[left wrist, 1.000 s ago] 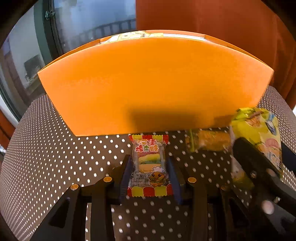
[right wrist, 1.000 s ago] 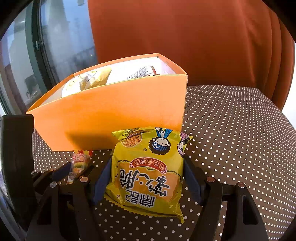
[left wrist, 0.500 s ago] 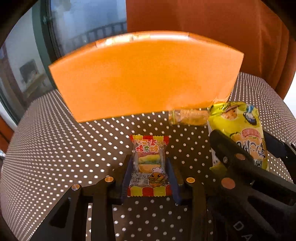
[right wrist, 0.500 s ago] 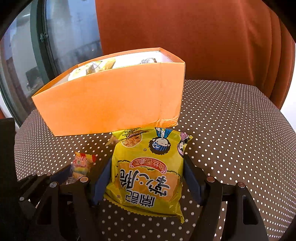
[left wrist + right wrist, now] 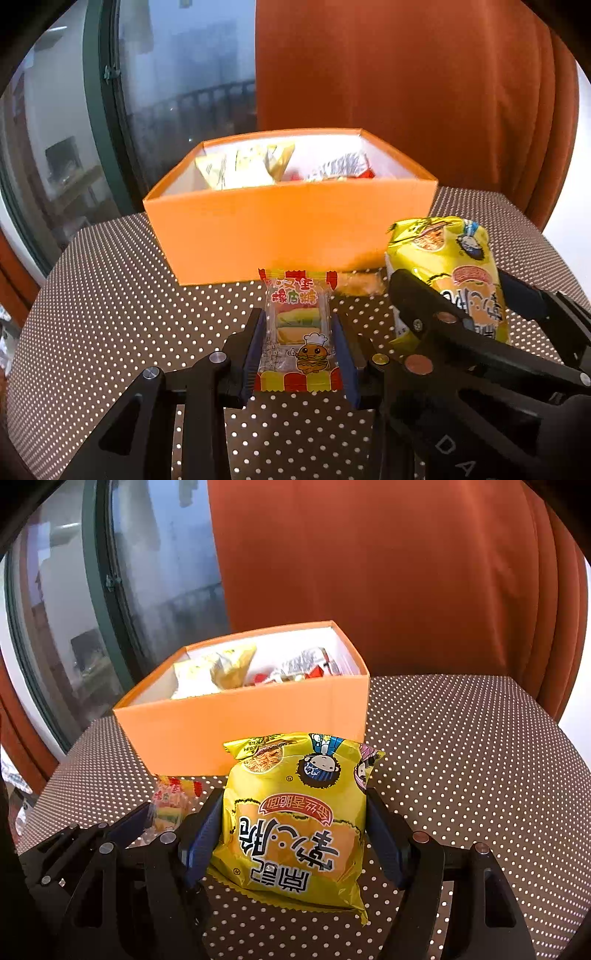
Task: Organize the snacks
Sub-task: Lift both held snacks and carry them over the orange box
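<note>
My left gripper (image 5: 297, 332) is shut on a small burger-gummy candy packet (image 5: 297, 328) and holds it above the table, in front of the orange box (image 5: 288, 229). My right gripper (image 5: 295, 834) is shut on a yellow noodle-snack bag (image 5: 295, 823), also raised before the box (image 5: 243, 720). The bag also shows in the left wrist view (image 5: 454, 277), and the candy packet in the right wrist view (image 5: 170, 801). The box is open on top and holds several yellow and red-silver snack packs (image 5: 251, 166).
A small clear-wrapped snack (image 5: 358, 282) lies on the dotted tablecloth (image 5: 110, 295) against the box's front wall. An orange curtain (image 5: 369, 572) hangs behind the table and a window (image 5: 166, 74) is at the back left.
Both grippers have risen and pulled back with their packets. The box now looks lower and farther, and its open top with snacks inside has come into view.
</note>
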The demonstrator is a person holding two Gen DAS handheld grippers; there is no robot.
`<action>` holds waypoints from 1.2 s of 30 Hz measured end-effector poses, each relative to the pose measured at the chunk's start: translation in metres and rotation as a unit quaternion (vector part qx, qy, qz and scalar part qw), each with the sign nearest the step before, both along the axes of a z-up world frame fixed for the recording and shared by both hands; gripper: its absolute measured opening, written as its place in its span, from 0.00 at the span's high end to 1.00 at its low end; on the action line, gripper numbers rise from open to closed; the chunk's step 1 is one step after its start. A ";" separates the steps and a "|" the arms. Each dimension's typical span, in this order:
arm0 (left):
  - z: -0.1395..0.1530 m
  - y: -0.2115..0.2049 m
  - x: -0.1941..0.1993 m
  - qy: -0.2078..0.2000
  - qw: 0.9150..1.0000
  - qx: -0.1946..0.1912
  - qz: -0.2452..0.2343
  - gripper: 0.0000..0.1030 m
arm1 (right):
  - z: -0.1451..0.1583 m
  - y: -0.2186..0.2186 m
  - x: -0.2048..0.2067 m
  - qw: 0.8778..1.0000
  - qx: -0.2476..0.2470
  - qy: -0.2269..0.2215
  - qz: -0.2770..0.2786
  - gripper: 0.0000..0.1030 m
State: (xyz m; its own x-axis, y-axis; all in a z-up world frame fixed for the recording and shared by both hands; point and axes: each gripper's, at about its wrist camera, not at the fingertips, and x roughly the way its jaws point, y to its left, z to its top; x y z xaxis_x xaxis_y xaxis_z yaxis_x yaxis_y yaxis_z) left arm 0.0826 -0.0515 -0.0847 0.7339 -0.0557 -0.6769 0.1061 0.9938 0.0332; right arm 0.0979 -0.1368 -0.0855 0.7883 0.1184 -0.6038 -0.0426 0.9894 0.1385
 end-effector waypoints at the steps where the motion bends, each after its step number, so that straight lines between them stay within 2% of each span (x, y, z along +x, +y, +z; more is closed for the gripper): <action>1: 0.004 0.000 -0.004 -0.003 1.000 -0.001 -0.001 0.64 | 0.004 -0.001 -0.003 1.000 0.002 -0.002 0.001 0.27; 12: 0.049 -0.001 -0.011 -0.050 0.999 -0.015 -0.012 0.64 | 0.046 0.000 -0.017 0.999 -0.005 -0.036 0.002 0.27; 23: 0.085 0.011 -0.007 -0.104 0.995 -0.012 0.004 0.64 | 0.082 0.007 -0.019 0.996 -0.008 -0.087 0.008 0.27; 29: 0.096 0.015 -0.001 -0.120 0.993 -0.018 0.005 0.64 | 0.095 0.012 -0.013 0.994 -0.013 -0.104 0.013 0.27; 36: 0.115 0.013 0.012 -0.145 0.989 -0.017 -0.002 0.64 | 0.107 0.008 -0.007 0.993 0.005 -0.118 0.002 0.27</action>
